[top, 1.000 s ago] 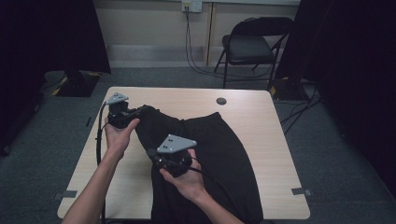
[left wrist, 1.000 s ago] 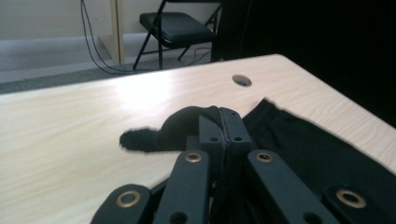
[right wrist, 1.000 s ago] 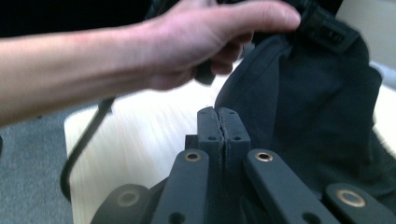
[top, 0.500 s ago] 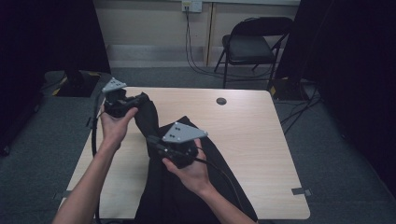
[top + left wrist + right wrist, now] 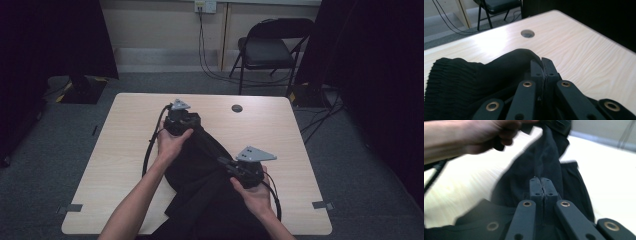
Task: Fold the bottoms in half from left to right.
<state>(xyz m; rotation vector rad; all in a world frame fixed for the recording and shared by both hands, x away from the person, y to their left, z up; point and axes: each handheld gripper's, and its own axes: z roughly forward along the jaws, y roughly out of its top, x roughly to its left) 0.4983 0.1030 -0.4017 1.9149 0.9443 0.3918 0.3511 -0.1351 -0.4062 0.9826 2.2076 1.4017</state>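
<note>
The black cloth garment (image 5: 205, 175) lies on the middle and near part of the light wooden table (image 5: 125, 150), and its lower part hangs over the near edge, between the person's forearms. One end of it has a ribbed knit border (image 5: 446, 82), which shows at the left in the left gripper view.

The left gripper (image 5: 186, 120) is at the far end of the garment, near the middle of the table. In the left gripper view its two black jaws are pressed together with a fold of the black cloth between them, so it grips the garment there. The left hand (image 5: 170, 144) holds this gripper from behind, and its black cable (image 5: 150, 150) curves over the table beside the wrist.

The right gripper (image 5: 226, 162) is nearer to the person, over the right part of the garment. In the right gripper view its jaws are also closed on the cloth, and the cloth runs up from them toward the left gripper. The right hand (image 5: 256, 192) holds it.

Farther on the table there is a small round hole (image 5: 237, 108). Behind the table a black folding chair (image 5: 267, 50) stands on the grey floor (image 5: 60, 130).
</note>
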